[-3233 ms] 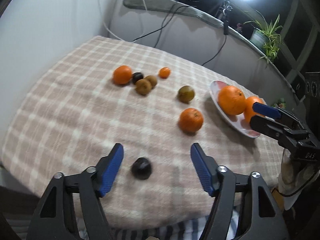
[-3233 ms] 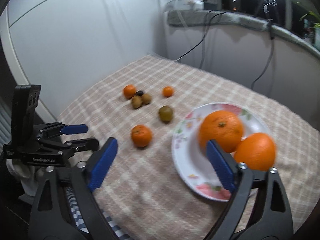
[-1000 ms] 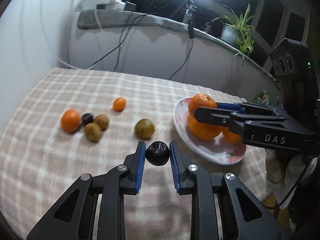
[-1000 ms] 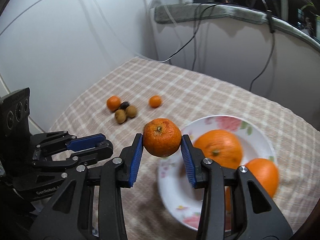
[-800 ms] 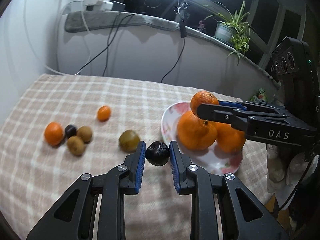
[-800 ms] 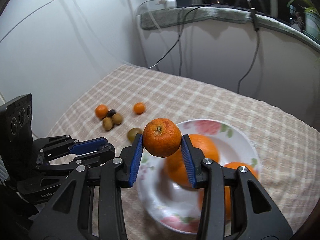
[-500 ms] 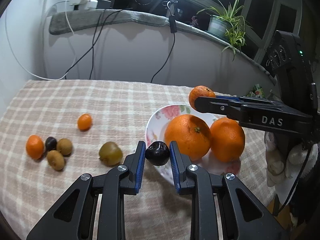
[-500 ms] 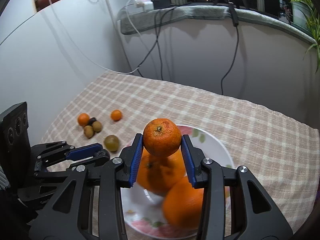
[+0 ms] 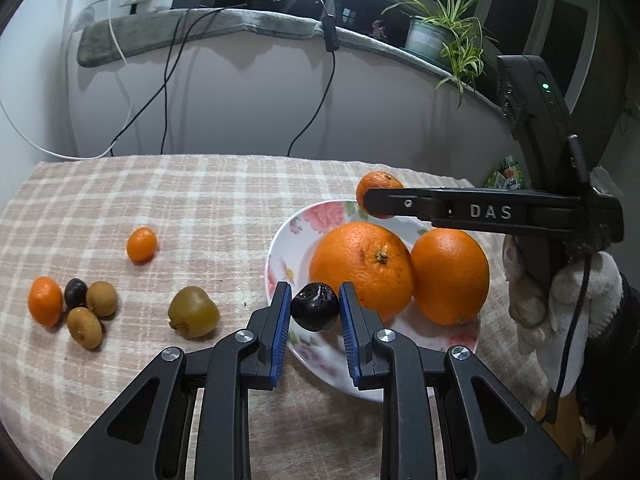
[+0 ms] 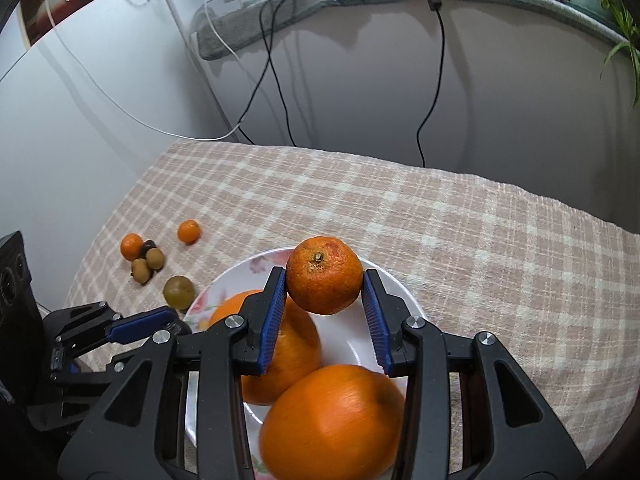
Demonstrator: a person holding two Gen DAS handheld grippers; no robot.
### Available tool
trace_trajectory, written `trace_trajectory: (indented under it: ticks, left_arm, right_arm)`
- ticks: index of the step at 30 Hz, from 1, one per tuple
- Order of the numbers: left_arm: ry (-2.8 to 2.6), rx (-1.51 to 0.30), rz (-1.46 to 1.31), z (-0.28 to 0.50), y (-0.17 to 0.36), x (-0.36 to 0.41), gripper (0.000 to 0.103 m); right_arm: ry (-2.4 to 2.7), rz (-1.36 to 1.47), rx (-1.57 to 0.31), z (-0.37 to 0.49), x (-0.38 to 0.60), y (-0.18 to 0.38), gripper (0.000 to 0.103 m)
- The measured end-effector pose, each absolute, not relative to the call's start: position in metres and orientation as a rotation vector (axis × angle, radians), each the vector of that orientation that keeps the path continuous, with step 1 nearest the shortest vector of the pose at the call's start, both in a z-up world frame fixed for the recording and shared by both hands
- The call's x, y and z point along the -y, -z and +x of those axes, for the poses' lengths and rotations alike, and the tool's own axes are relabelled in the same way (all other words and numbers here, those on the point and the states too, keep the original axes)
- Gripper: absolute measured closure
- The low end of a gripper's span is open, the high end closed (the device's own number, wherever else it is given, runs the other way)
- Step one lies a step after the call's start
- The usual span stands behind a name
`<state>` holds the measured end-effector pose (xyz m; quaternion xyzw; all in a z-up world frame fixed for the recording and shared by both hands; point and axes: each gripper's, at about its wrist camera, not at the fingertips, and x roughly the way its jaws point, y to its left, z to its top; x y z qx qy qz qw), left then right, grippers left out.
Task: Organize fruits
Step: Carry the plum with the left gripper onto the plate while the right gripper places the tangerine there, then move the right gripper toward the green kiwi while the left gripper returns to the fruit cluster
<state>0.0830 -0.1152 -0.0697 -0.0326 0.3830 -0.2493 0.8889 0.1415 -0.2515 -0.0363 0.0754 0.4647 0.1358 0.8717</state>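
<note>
My left gripper [image 9: 315, 307] is shut on a small dark plum [image 9: 315, 306], held over the near left rim of the flowered plate [image 9: 288, 240]. Two big oranges [image 9: 362, 266] [image 9: 450, 276] lie on that plate. My right gripper [image 10: 325, 287] is shut on a small orange [image 10: 324, 280] above the plate's far side [image 10: 394, 284]; from the left wrist view this small orange [image 9: 376, 184] shows behind the right gripper's black finger. Loose on the checked cloth to the left are a green-brown fruit [image 9: 193, 312], a tiny orange [image 9: 141, 244], and a cluster of an orange, a dark plum and two kiwis [image 9: 74, 306].
The checked cloth [image 9: 200, 200] covers the table, which ends at a white wall behind and on the left. Cables hang down that wall [image 9: 168, 92]. A potted plant [image 9: 436, 36] stands on the ledge above. A gloved hand [image 9: 560, 292] holds the right gripper at the right edge.
Both grippers have moved over the plate with their fruit still gripped. The plate and its two big oranges now sit closer and lower in both views.
</note>
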Motion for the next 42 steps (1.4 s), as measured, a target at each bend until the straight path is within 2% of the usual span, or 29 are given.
trace_trajectory:
  ticks: [11, 13, 14, 16, 19, 21, 42]
  left_arm:
    - [0.538, -0.802, -0.061, 0.082, 0.071, 0.117, 0.078]
    - [0.542, -0.799, -0.06, 0.081, 0.07, 0.117, 0.06]
    - [0.543, -0.796, -0.06, 0.08, 0.07, 0.117, 0.057]
    - [0.543, -0.791, -0.056, 0.079, 0.068, 0.117, 0.055]
    - [0.53, -0.79, -0.06, 0.078, 0.067, 0.113, 0.042]
    - [0.516, -0.79, -0.069, 0.078, 0.066, 0.108, 0.039]
    - [0.285, -0.83, -0.191, 0.076, 0.076, 0.004, 0.037]
  right_arm:
    - [-0.264, 0.174, -0.997, 0.144, 0.256, 0.043, 0.062]
    - [-0.263, 0.174, -1.001, 0.143, 0.255, 0.043, 0.058]
    - [-0.26, 0.174, -0.998, 0.143, 0.255, 0.042, 0.047]
    - [-0.25, 0.173, -0.979, 0.141, 0.256, 0.039, 0.035]
    - [-0.25, 0.17, -0.956, 0.139, 0.256, 0.033, 0.034]
    - [-0.252, 0.171, -0.948, 0.138, 0.256, 0.03, 0.033]
    - [-0.349, 0.117, -0.888, 0.118, 0.213, 0.007, 0.03]
